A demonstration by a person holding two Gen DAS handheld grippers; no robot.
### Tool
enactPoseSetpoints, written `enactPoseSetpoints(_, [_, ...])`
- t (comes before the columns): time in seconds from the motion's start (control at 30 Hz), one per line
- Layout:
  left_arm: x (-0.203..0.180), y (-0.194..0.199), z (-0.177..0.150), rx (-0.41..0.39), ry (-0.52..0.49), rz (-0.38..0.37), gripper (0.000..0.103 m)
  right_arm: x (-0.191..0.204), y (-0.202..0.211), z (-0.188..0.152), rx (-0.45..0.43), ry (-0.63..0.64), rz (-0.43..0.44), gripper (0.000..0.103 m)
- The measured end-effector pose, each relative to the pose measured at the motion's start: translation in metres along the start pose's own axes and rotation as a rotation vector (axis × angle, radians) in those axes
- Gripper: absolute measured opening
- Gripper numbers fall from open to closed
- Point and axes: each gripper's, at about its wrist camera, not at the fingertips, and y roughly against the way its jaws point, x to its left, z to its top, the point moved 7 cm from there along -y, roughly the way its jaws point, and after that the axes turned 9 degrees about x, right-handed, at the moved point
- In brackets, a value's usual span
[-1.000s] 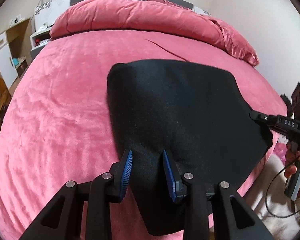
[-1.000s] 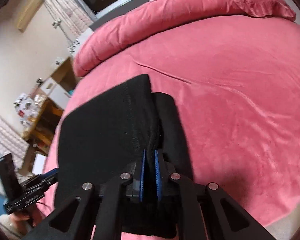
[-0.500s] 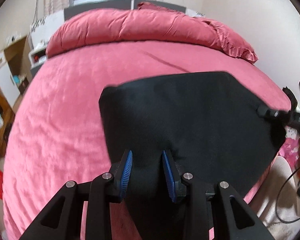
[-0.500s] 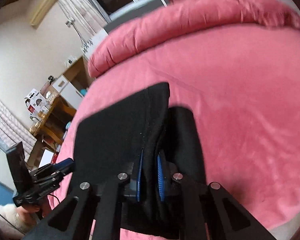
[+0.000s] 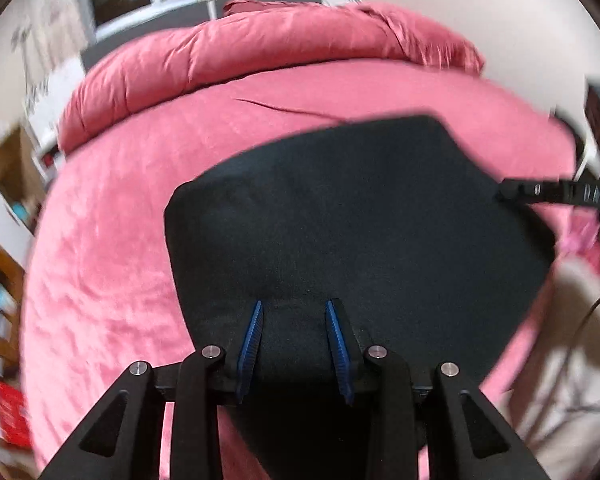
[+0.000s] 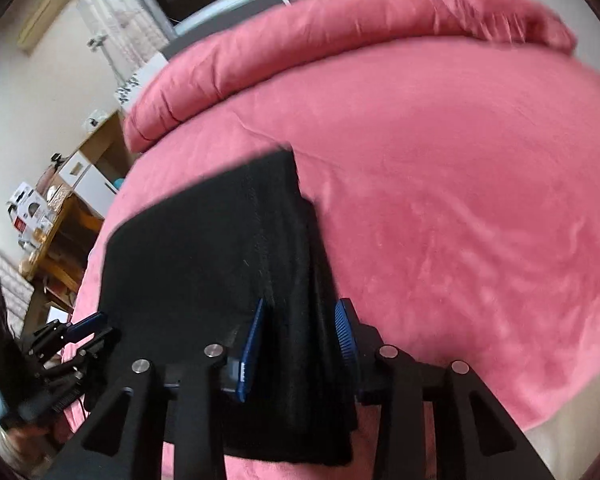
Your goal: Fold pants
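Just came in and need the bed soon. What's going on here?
A person is folding black pants on the pink bed, with a hand-held gripper in each hand. The left hand-held gripper has a thick fold of the fabric between its pads at the near edge. The right hand-held gripper straddles the stacked right edge, and its jaws are opening, letting go.

Both wrist views look steeply down along their own gripper fingers, close over the near edge of the bed (image 5: 112, 264), facing the far pillows. They share the black pants (image 5: 360, 216) and the pink bedcover; each glimpses the other gripper.
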Motion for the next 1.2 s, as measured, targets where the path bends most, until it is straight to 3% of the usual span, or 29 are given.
enactPoseSetpoints(0.07, [0.012, 0.013, 0.009, -0.04, 0.068, -0.05, 0.032, 0.015, 0.023, 0.013, -0.063, 0.072, 0.005, 0.038])
enactPoseSetpoints(0.17, [0.022, 0.011, 0.03, -0.043, 0.083, -0.049, 0.032, 0.05, 0.036, 0.035, -0.098, 0.202, 0.043, 0.038])
enactPoseSetpoints(0.4, [0.021, -0.035, 0.073, 0.032, 0.006, 0.018, 0.032, 0.095, -0.032, 0.065, 0.025, 0.332, 0.033, 0.033])
enactPoseSetpoints(0.5, [0.032, -0.06, 0.078, 0.079, 0.04, 0.009, 0.032, 0.094, -0.061, 0.067, 0.068, 0.325, -0.003, 0.033])
enactPoseSetpoints(0.6, [0.039, -0.079, 0.077, 0.089, 0.078, -0.034, 0.034, 0.07, -0.087, 0.064, 0.111, 0.275, -0.07, 0.021])
enactPoseSetpoints(0.7, [0.037, -0.089, 0.08, 0.09, 0.056, -0.006, 0.034, 0.054, -0.099, 0.064, 0.09, 0.2, -0.025, 0.014])
enactPoseSetpoints(0.83, [0.035, -0.097, 0.085, 0.084, 0.047, 0.025, 0.034, 0.047, -0.106, 0.067, 0.06, 0.2, -0.056, 0.005])
enactPoseSetpoints(1.1, [0.03, -0.08, 0.075, 0.032, 0.083, 0.051, 0.034, 0.056, -0.098, 0.063, -0.007, 0.262, -0.114, 0.005])
enactPoseSetpoints(1.2, [0.029, -0.067, 0.069, 0.021, 0.148, 0.052, 0.034, 0.058, -0.083, 0.06, -0.023, 0.234, -0.087, 0.014])
